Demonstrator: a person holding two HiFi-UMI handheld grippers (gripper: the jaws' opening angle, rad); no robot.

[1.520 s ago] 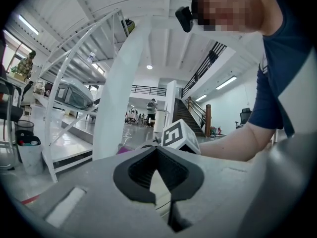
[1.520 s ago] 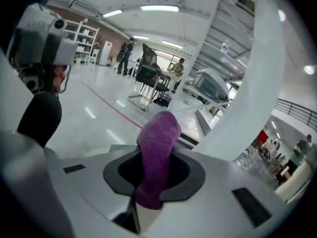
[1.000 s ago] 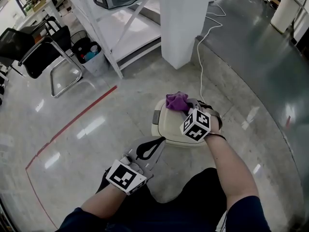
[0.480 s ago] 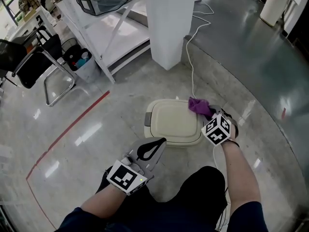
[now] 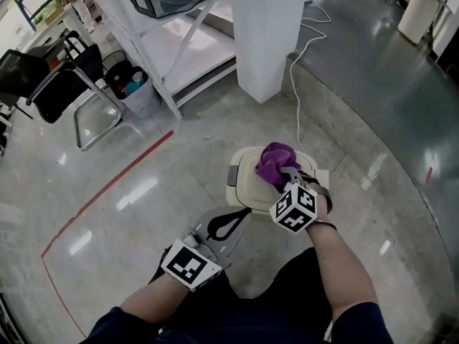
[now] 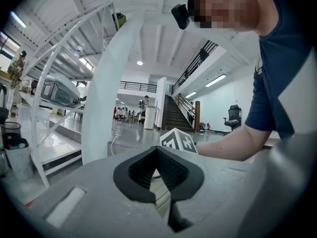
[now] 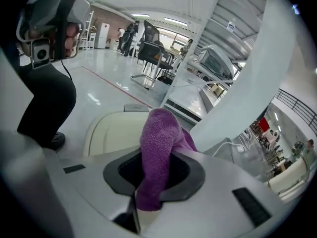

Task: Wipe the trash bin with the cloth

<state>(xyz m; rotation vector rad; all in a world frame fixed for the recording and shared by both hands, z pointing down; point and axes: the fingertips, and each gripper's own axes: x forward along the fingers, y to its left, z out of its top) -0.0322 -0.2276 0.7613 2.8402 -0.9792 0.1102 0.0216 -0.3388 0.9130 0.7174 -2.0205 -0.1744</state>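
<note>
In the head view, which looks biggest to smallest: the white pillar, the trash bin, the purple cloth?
1. white pillar
2. trash bin
3. purple cloth
The cloth hides part of the bin, yet the order is plain.

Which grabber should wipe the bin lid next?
Right. The right gripper is shut on the purple cloth and holds it over the lid of the trash bin. The left gripper is shut on nothing and sits in front of the bin, off the lid.
</note>
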